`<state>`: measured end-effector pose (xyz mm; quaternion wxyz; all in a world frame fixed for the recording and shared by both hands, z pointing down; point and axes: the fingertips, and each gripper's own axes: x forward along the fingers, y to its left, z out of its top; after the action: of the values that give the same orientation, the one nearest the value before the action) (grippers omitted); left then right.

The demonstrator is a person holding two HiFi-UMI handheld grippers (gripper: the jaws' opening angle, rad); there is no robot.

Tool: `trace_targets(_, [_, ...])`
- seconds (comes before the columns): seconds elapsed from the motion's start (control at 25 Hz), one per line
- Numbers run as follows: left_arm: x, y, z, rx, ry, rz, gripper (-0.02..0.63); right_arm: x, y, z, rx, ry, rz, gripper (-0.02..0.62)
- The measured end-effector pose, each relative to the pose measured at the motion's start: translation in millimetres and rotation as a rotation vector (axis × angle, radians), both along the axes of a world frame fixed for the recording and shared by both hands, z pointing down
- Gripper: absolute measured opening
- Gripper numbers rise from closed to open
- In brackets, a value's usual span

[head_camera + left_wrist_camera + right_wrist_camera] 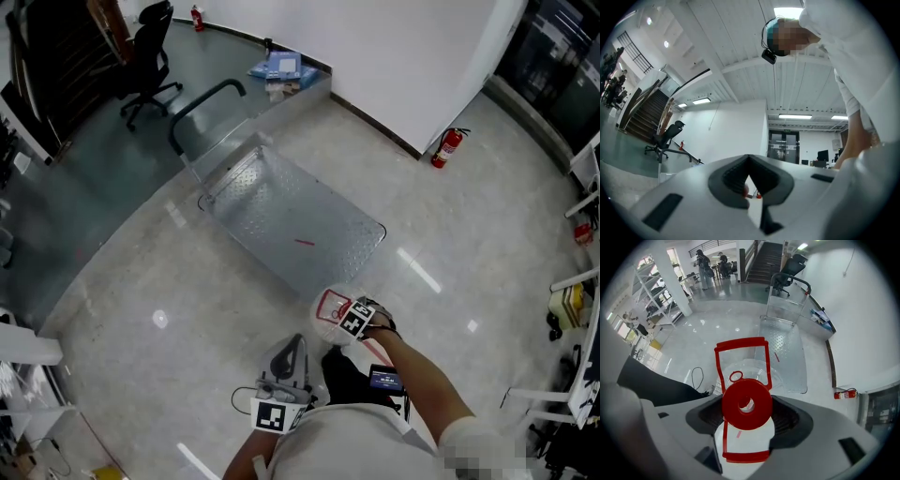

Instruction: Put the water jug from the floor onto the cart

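Observation:
The water jug (330, 309) is clear plastic with a red handle frame and a red cap (746, 404). It is by the near corner of the cart (291, 220), a flat metal platform with a black push handle (202, 101). My right gripper (343, 316) is shut on the jug's neck, its jaws on either side of the cap (746, 405). Whether the jug rests on the floor is unclear. Close to my body, my left gripper (292, 345) points upward, shut and holding nothing (749, 161).
A fire extinguisher (448, 147) stands by the white wall at the right. A black office chair (148, 58) is behind the cart. Blue items (278, 67) lie on a ledge. Shelving (581, 309) lines the right edge. A cable (696, 376) lies on the floor.

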<state>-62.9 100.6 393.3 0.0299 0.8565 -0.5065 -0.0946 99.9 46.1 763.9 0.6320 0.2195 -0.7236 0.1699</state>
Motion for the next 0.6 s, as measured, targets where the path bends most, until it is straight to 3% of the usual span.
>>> trace_targets(0.28, [26.0, -73.6, -17.9, -0.006, 0.004, -0.112, -0.002, 7.9, -69.4, -1.5, 0.005, -0.015, -0.085, 0.305])
trace_targets(0.6, [33.1, -113.0, -24.4, -0.002, -0.041, -0.134, -0.002, 1.4, -135.9, 4.3, 0.025, -0.021, -0.098, 0.305])
